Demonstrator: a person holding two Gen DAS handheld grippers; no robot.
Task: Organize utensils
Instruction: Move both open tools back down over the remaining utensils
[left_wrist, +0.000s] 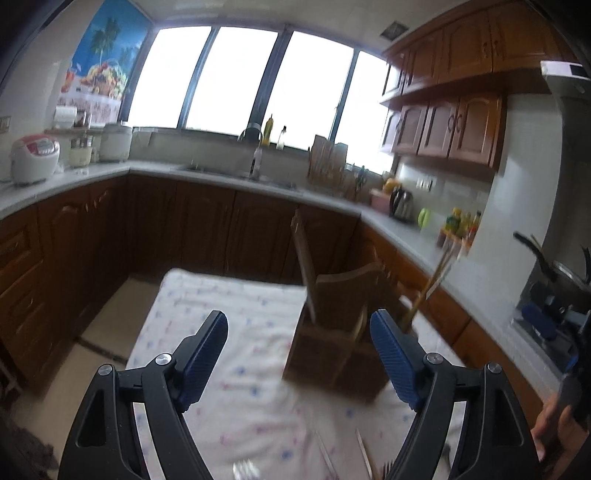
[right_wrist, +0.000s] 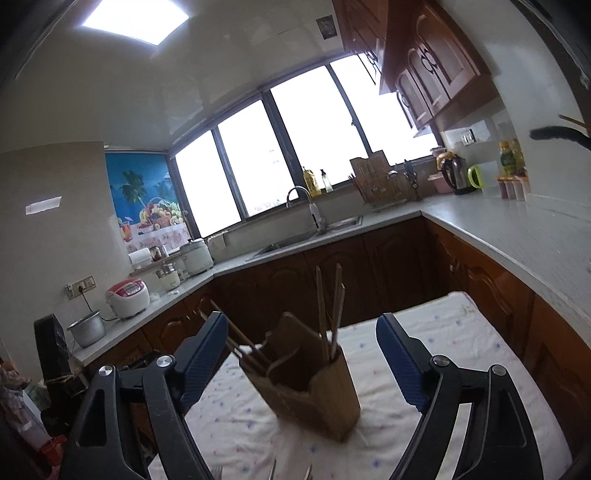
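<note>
A wooden utensil holder stands on a table with a white flowered cloth. It holds chopsticks and a flat wooden piece. My left gripper is open and empty, just short of the holder. In the right wrist view the holder stands between my open fingers with chopsticks upright in it. My right gripper is open and empty. Loose utensils lie on the cloth near the bottom edge; their tips also show in the right wrist view.
Dark wood kitchen cabinets and a pale counter ring the table. A sink with faucet, a rice cooker and a kettle sit on the counter. A person's hand is at the right edge.
</note>
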